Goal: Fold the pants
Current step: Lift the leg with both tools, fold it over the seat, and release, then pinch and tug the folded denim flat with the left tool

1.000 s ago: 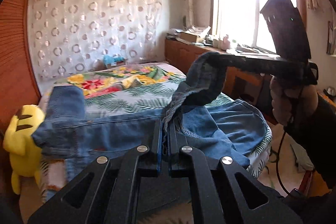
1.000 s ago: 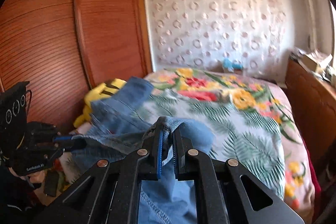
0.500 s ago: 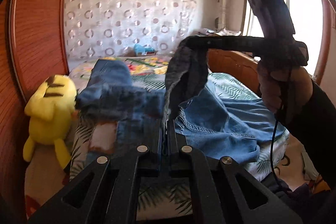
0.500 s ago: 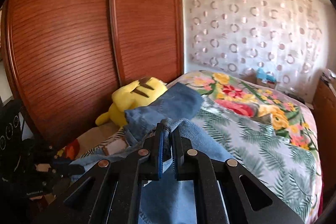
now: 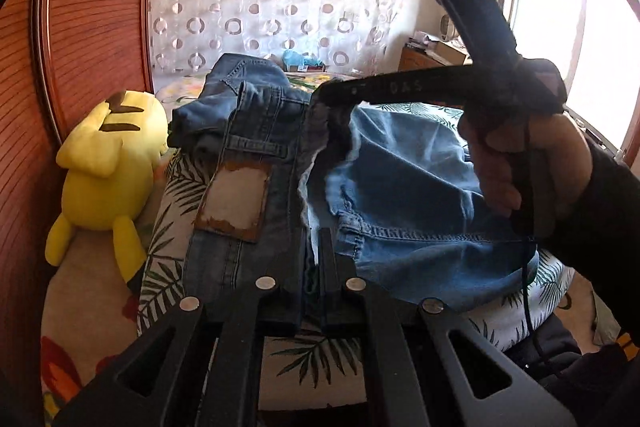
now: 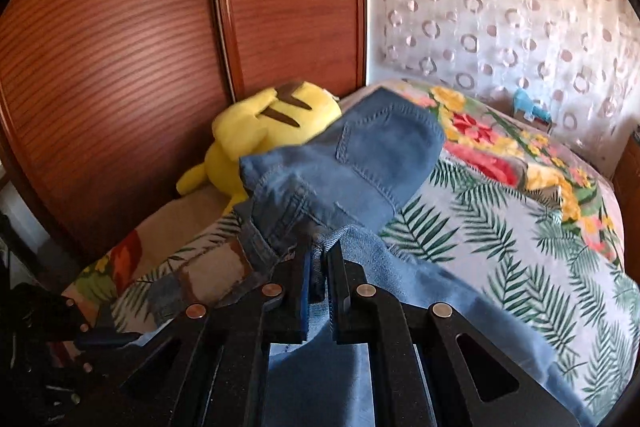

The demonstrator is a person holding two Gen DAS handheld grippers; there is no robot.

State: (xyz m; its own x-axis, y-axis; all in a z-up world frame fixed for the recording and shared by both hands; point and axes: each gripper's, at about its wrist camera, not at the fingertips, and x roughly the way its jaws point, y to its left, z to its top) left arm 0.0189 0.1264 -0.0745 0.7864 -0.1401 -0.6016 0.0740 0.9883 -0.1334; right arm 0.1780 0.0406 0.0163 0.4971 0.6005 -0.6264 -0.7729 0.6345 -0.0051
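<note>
Bed [image 6: 520,247] | left gripper [image 5: 311,247], right gripper [image 6: 318,259] each pinching jeans [image 5: 400,195] | clamped fabric edges hidden

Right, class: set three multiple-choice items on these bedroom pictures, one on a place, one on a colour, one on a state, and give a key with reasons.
1. Where does the plush toy lie?
A. between the jeans and the wooden wardrobe
B. on the windowsill
C. on the floor under the bed

2. What colour is the plush toy?
A. green
B. yellow
C. white

3. What is the right hand-held gripper doing?
A. hanging open above the bed
B. clamped on a fold of the jeans
C. gripping the plush toy

Key: 1 A, it sits on the bed edge against the wardrobe. 2 B, its body is yellow with brown stripes. 3 B, denim is pinched between its fingers.
</note>
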